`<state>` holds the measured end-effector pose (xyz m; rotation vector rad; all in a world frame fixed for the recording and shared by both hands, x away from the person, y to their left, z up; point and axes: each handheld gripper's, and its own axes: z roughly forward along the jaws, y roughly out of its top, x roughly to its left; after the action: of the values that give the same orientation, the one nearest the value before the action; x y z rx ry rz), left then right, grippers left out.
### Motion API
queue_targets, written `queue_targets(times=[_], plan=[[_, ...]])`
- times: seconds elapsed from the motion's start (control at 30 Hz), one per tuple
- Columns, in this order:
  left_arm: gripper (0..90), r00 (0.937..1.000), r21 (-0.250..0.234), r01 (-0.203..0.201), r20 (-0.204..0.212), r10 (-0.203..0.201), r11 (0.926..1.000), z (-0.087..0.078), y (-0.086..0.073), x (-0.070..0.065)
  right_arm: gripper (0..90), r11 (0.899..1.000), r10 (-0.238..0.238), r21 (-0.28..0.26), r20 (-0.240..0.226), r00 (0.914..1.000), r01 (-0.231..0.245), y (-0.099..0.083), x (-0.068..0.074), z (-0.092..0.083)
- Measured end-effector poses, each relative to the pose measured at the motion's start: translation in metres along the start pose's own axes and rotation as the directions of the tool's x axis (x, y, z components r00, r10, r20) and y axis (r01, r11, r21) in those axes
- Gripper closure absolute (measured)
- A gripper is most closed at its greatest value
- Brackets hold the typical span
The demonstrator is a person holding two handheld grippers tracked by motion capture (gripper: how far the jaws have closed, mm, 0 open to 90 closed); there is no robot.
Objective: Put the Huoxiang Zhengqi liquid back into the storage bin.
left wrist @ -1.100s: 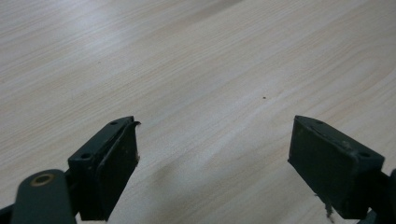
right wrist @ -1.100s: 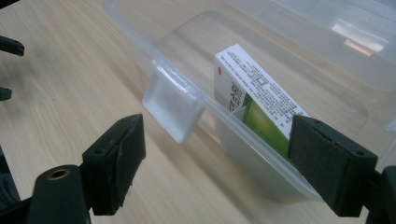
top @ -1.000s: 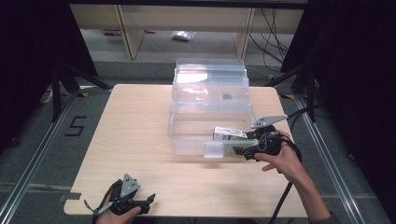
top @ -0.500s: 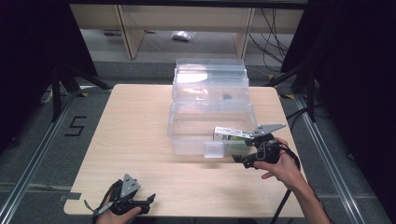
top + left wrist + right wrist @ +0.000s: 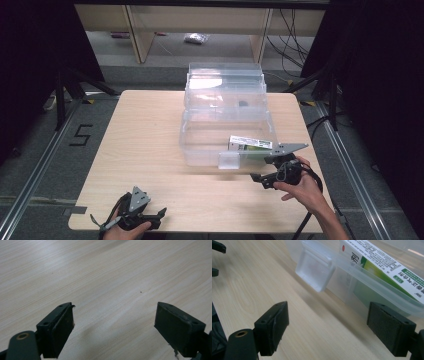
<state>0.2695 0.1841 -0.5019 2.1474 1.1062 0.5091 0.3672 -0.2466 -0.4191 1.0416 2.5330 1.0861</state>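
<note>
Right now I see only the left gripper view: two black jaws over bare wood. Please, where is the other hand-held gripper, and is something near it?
Observer: The right hand-held gripper is at the table's near right, just in front of a clear plastic box.
Operator: Is it holding something?
Observer: No. In the right gripper view its jaws stand wide apart with only bare wood between them.
Operator: Is something inside the box?
Observer: Yes, a white and green carton with printed text lies against the box's near wall.
Operator: Has the box some handle?
Observer: A clear latch tab hangs from the front rim, left of that carton in the right gripper view.
</note>
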Motion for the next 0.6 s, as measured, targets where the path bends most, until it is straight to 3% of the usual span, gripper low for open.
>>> queue_targets(times=[0.03, 0.07, 0.2, 0.23, 0.27, 0.3, 0.43, 0.47, 0.6], plan=[[15.0, 1.0, 0.0, 0.0, 0.0, 0.0, 1.0, 0.0, 0.0, 0.0, 18.7, 1.0, 0.004, -0.023, -0.006, 1.0, -0.004, -0.002, 0.001, 0.001], [15.0, 1.0, 0.0, -0.001, 0.0, 0.001, 1.0, 0.0, 0.0, 0.0, 18.5, 1.0, -0.001, 0.002, -0.009, 1.0, 0.001, -0.003, 0.002, 0.0], [15.0, 1.0, 0.0, -0.001, 0.0, 0.001, 1.0, 0.0, 0.0, 0.0, 17.3, 1.0, -0.008, -0.007, 0.012, 0.9999, 0.009, -0.009, 0.003, -0.001], [15.0, 1.0, -0.001, 0.0, 0.0, 0.0, 1.0, 0.0, 0.0, 0.0, 16.8, 0.999, -0.023, -0.043, 0.002, 0.9997, 0.023, -0.01, 0.003, 0.001], [15.0, 0.9998, -0.018, 0.02, 0.0, -0.02, 0.9996, 0.001, 0.0, -0.002, 16.8, 1.0, -0.005, -0.017, 0.012, 0.9999, 0.005, -0.012, 0.005, -0.002], [15.0, 0.9994, -0.029, 0.034, -0.002, -0.034, 0.999, 0.002, 0.0, -0.003, 16.8, 0.999, -0.01, -0.031, 0.02, 0.9997, 0.011, -0.013, 0.005, -0.002], [15.0, 0.9995, -0.03, 0.032, 0.003, -0.032, 0.9991, 0.002, 0.0, -0.002, 16.6, 0.999, 0.006, -0.037, 0.016, 0.9999, -0.005, -0.019, 0.009, -0.004], [15.0, 1.0, 0.0, -0.003, 0.005, 0.003, 1.0, 0.0, 0.0, 0.0, 16.6, 0.999, 0.012, -0.04, 0.019, 0.9997, -0.011, -0.021, 0.01, -0.004], [15.0, 0.9995, -0.03, 0.031, 0.002, -0.031, 0.9991, 0.002, 0.0, -0.002, 16.5, 0.999, 0.023, -0.042, 0.012, 0.9997, -0.023, -0.029, 0.011, -0.004]])
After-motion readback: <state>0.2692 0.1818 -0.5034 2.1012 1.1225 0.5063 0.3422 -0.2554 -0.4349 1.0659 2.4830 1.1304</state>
